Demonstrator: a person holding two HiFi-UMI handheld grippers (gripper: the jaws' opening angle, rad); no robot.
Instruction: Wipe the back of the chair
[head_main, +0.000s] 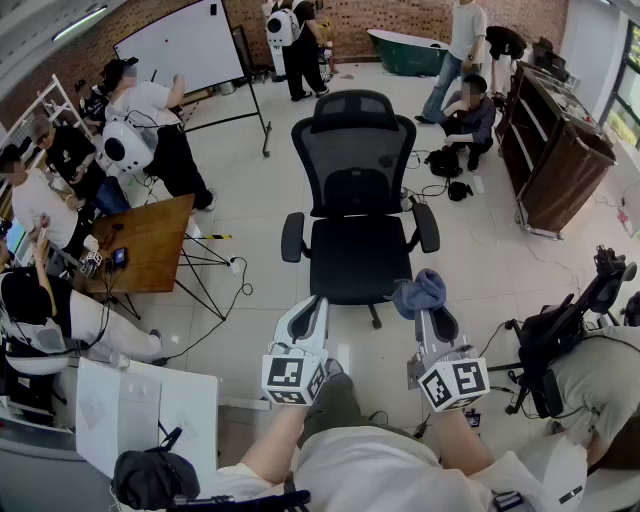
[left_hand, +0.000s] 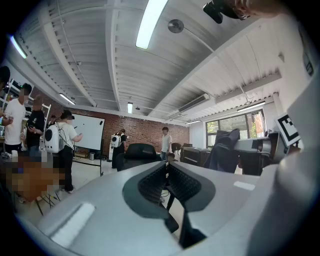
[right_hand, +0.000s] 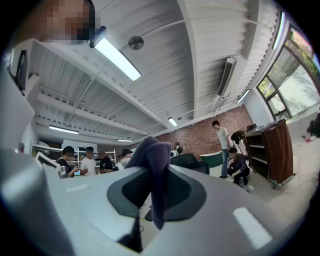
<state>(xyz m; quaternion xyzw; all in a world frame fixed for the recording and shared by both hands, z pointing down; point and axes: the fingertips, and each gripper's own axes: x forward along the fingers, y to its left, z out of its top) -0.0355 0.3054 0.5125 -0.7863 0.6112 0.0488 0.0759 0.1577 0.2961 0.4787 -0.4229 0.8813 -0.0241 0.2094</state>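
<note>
The black office chair (head_main: 355, 190) stands in the middle of the pale floor (head_main: 480, 250), turned toward you. Its mesh back (head_main: 353, 160) is upright on the far side, and the seat (head_main: 358, 260) is nearest to your grippers. Neither gripper touches the back.

Your right gripper (head_main: 424, 312) is clamped on a blue cloth (head_main: 420, 293). In the right gripper view the cloth (right_hand: 152, 155) bunches above the closed jaws and a strip of it hangs down between them. From your head it sits at the seat's near right corner, but you cannot tell whether it touches the seat.

Your left gripper (head_main: 312, 305) points at the seat's near left edge. Its jaws are pressed together with nothing between them, as the left gripper view shows (left_hand: 167, 167).

Further out, a wooden surface (head_main: 150, 240) stands to the left with people seated around it. A whiteboard (head_main: 180, 45) stands at the far left and a brown cart (head_main: 560, 150) at the far right. More people stand or crouch beyond the chair.
</note>
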